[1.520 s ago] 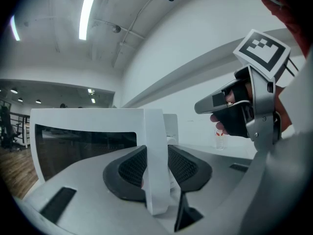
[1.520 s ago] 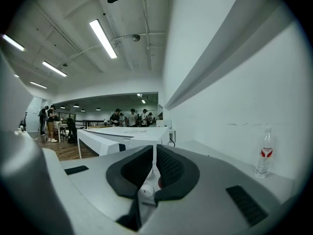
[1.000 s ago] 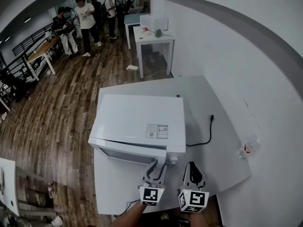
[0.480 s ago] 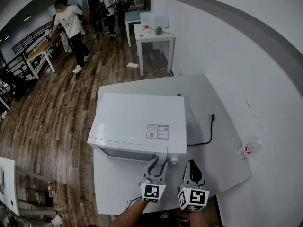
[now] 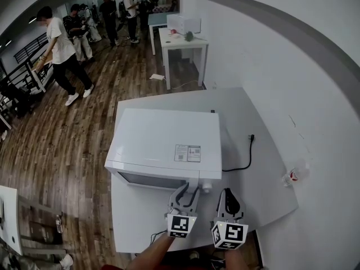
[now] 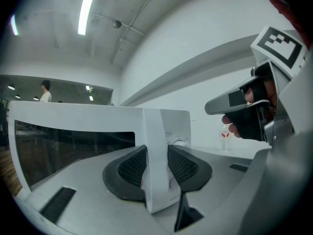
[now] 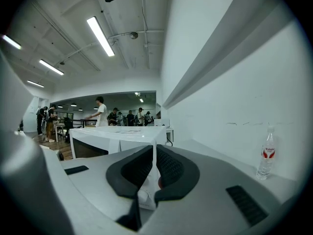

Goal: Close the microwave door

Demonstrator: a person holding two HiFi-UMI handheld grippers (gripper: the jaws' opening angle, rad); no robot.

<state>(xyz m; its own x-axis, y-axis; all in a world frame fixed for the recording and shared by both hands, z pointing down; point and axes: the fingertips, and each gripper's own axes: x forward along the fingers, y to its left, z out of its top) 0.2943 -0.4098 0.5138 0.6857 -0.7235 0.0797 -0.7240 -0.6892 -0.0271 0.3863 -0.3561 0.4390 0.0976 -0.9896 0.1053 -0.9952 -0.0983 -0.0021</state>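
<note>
Looks like an open-plan office or shared work hall, not a home. Wood-plank floor (image 5: 67, 145) down the left of the head view, bare white wall (image 5: 270, 66) on the right. Plain white tables: one at top centre (image 5: 183, 45), another low in the frame (image 5: 264, 173) with just a microwave (image 5: 166, 142), a loose black cable (image 5: 242, 163) and a water bottle (image 5: 292, 176). Black railing (image 5: 22, 52) at the far left edge. People (image 5: 107, 13) standing and walking at upper left. Long strip lights (image 7: 100, 35) and exposed ceiling pipes (image 7: 144, 28) at the top of the right gripper view.
</note>
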